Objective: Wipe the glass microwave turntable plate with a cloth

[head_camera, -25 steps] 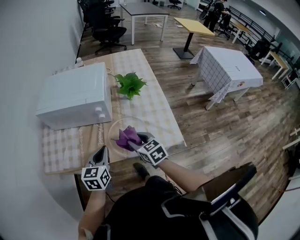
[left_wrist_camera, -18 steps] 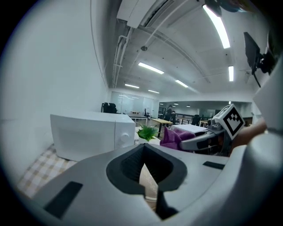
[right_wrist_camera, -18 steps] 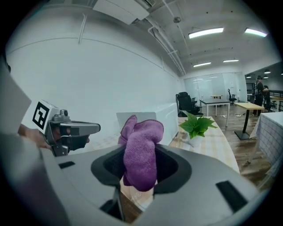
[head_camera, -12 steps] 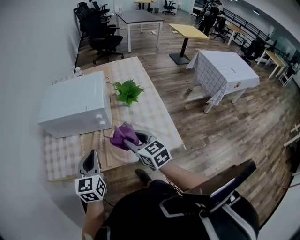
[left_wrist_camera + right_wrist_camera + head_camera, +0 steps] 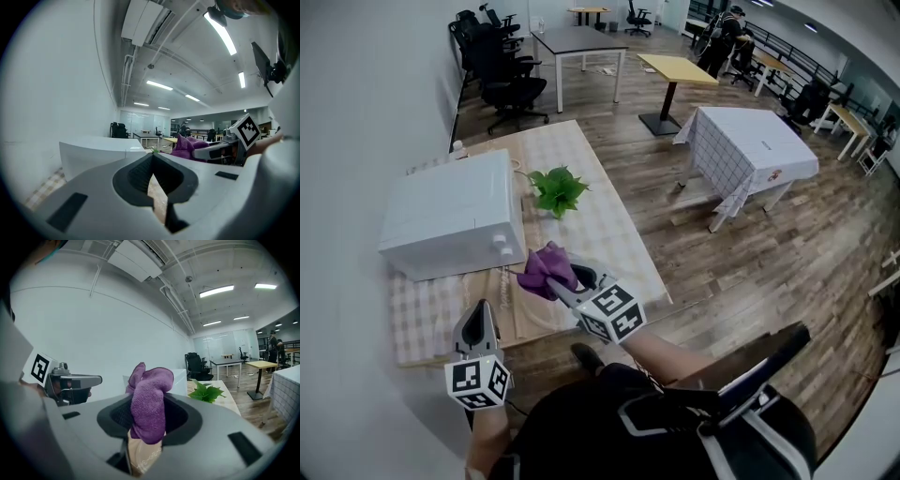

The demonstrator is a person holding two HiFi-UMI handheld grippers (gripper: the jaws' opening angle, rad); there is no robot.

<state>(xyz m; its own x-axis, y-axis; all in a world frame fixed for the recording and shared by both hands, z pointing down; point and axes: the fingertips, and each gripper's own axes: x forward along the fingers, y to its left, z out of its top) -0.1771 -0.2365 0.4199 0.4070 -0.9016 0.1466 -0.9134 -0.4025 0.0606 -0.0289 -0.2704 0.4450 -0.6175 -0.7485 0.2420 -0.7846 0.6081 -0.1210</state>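
The right tool [image 5: 561,287] was clenched on the fuzzy purple microfibre cloth [image 5: 546,267], soft and bunched, poised just above the round clear glass plate [image 5: 534,302]. That plate barely showed near the wooden desk's [image 5: 508,323] front edge. The left tool [image 5: 478,314] was clenched and empty, beside the plate. The risk, I'd say: nothing steadied that slick, rigid glass, so a hard wipe could skate it off the edge.

A white microwave [image 5: 455,225] stands along the left edge of the desk [image 5: 614,234], and a green plant [image 5: 558,190] sits just off its right side. Beyond the desk's far edge are black office chairs [image 5: 502,56], a grey table [image 5: 581,39], a yellow table [image 5: 680,67] and a cloth-draped table [image 5: 750,141].
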